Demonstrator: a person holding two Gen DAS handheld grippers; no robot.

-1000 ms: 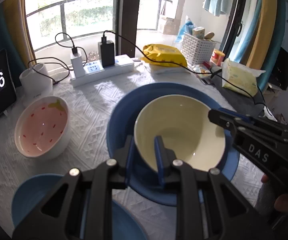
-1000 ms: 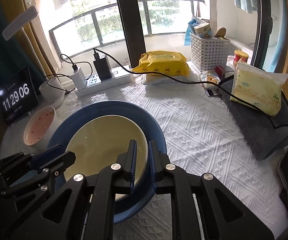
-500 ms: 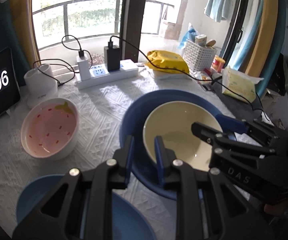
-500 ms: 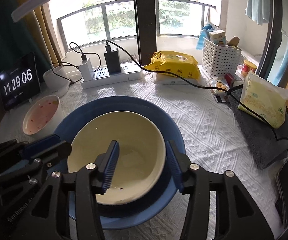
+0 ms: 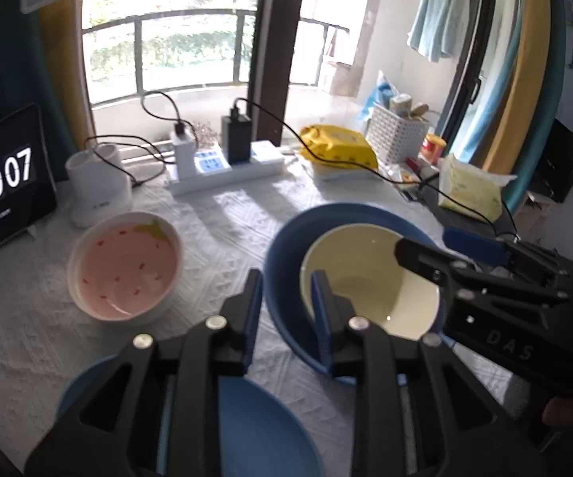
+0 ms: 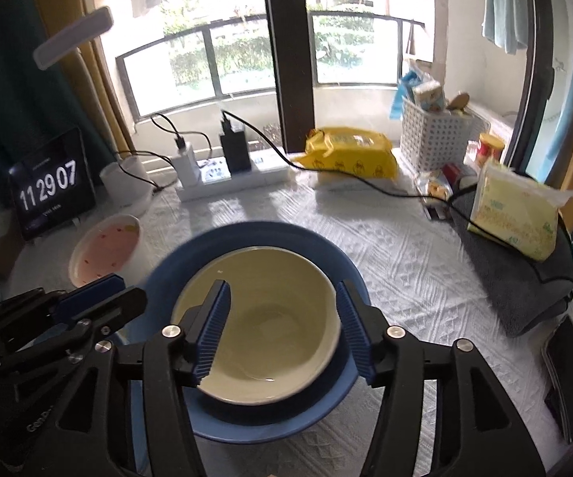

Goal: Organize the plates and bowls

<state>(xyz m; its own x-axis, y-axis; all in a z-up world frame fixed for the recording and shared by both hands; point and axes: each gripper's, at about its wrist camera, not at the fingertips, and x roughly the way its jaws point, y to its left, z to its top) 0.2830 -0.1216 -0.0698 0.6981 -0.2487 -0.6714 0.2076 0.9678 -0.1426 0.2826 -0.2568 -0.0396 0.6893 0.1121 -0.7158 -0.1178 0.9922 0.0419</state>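
A cream bowl sits inside a big blue bowl on the white tablecloth. My right gripper is open and empty, raised over the cream bowl. My left gripper is open with a narrow gap, its fingers astride the blue bowl's near-left rim without touching it. A pink strawberry bowl stands to the left. A blue plate lies under my left gripper.
A tablet clock, a white cup and a power strip with cables line the back. A yellow wipes pack, a white basket, a tissue pack and a grey towel stand right.
My right gripper opened, let go of the cream bowl's rim and drew back upward. My left gripper pulled back and left, off the bowls' rims, still narrowly open.
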